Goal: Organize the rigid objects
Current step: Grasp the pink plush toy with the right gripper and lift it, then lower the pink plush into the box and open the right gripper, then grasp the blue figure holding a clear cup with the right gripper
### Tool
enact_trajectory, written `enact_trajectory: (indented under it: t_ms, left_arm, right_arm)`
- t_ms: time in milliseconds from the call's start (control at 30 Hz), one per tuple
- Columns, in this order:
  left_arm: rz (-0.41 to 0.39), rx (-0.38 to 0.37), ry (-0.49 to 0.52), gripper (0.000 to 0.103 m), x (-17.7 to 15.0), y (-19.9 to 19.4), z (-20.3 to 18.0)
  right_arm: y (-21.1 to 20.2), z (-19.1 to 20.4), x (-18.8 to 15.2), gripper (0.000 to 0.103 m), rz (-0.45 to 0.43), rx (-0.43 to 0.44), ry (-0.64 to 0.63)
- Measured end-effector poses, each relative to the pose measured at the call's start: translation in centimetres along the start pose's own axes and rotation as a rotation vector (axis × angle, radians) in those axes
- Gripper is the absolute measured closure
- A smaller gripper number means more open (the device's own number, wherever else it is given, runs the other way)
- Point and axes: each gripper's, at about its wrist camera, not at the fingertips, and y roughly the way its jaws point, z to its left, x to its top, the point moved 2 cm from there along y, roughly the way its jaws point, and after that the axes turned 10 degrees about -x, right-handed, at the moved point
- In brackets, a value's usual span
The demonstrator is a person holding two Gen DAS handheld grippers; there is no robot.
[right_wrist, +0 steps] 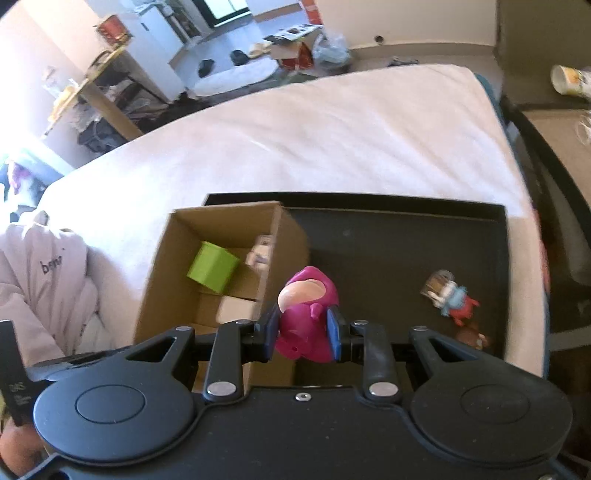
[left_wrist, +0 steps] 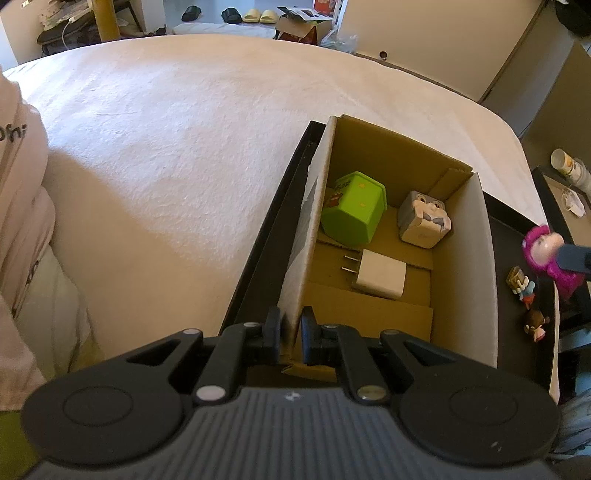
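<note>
Two claws in use. Left claw (left_wrist: 290,341) clenched on near-left wall of cardboard box (left_wrist: 480,258). Right claw (right_wrist: 303,334) grasping magenta figurine (right_wrist: 308,314), lifted over black tray (right_wrist: 388,258), just right of box. Box stands at left end of tray; holds white charger (left_wrist: 380,278) nearest, then green cube (left_wrist: 354,210) and grey cube-shaped toy (left_wrist: 424,219) side by side. Loose on tray floor: brown figurine (right_wrist: 471,338), blue-and-red figurine (right_wrist: 456,301). Tray rests on bed (left_wrist: 166,147), pale cover. Beyond bed: slippers (left_wrist: 258,15) on floor.
</note>
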Motion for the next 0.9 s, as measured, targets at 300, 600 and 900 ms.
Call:
enact_trajectory:
  t_ms: [300,600,900]
  left_arm:
    - [0.002,-0.018,0.000,0.093,0.2,0.2,0.5]
    - [0.000,-0.021,-0.002,0.093,0.4,0.3,0.4]
    - [0.000,-0.011,0.006,0.093,0.4,0.2,0.1]
  right_arm:
    - [1.0,4.3,0.8,0.075,0.009,0.089,-0.051]
    - [0.7,1.1,1.3,0.073,-0.005,0.036,0.018]
    - [3.1,-7.4,0.3,0.073,0.050,-0.179,0.108]
